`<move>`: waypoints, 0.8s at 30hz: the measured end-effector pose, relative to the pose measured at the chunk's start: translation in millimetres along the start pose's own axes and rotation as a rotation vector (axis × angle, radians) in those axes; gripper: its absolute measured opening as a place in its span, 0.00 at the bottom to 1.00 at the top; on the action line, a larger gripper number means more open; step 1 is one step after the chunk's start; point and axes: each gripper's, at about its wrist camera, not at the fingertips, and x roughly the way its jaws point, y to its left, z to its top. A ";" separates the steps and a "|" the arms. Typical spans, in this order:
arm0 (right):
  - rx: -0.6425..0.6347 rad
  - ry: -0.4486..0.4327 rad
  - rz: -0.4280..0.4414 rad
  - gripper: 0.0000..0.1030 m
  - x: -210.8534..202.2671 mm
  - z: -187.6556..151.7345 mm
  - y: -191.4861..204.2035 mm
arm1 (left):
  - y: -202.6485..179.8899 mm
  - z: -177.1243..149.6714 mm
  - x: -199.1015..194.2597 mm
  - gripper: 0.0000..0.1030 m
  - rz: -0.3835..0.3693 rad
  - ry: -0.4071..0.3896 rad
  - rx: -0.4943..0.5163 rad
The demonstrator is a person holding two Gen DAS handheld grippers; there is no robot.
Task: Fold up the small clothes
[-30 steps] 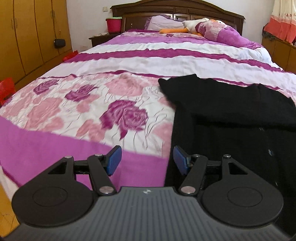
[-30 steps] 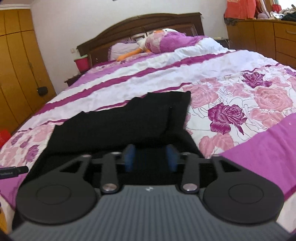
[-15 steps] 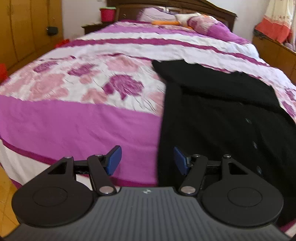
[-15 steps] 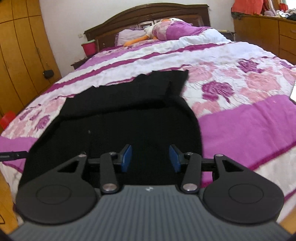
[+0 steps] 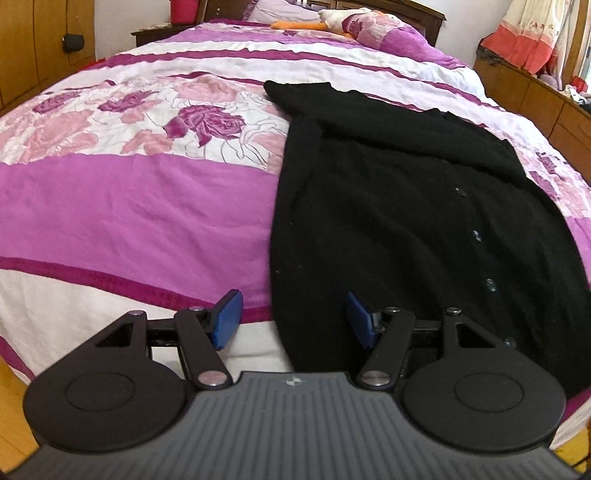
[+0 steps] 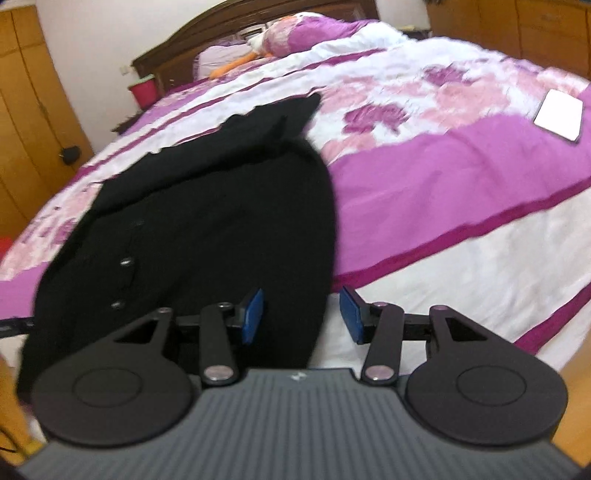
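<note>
A black buttoned cardigan point(image 5: 399, 206) lies flat on the pink floral bedspread, its hem hanging over the foot edge of the bed; it also shows in the right wrist view point(image 6: 207, 221). My left gripper point(image 5: 291, 317) is open and empty, level with the hem's left corner. My right gripper point(image 6: 301, 314) is open and empty, straddling the hem's right edge without touching that I can tell.
The bed point(image 5: 129, 206) fills both views, with pillows and a plush toy point(image 5: 332, 22) at the headboard. A white flat device point(image 6: 559, 114) lies on the bed at right. Wooden wardrobes point(image 6: 33, 122) stand left, a red bin point(image 6: 144, 90) on the nightstand.
Both grippers have pulled back toward the foot of the bed and risen, so the cardigan's hem now shows. The right jaws have opened wider.
</note>
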 end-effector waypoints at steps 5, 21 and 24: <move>-0.014 0.020 0.048 0.48 3.5 -7.4 6.8 | 3.6 -5.0 0.7 0.66 -0.024 0.020 -0.040; 0.066 0.084 0.296 0.48 6.6 -24.7 -1.6 | -7.7 -22.4 3.3 0.66 -0.191 0.079 0.002; 0.063 0.080 0.310 0.49 2.7 -26.4 -4.3 | -1.2 -27.5 1.0 0.66 -0.230 0.077 -0.025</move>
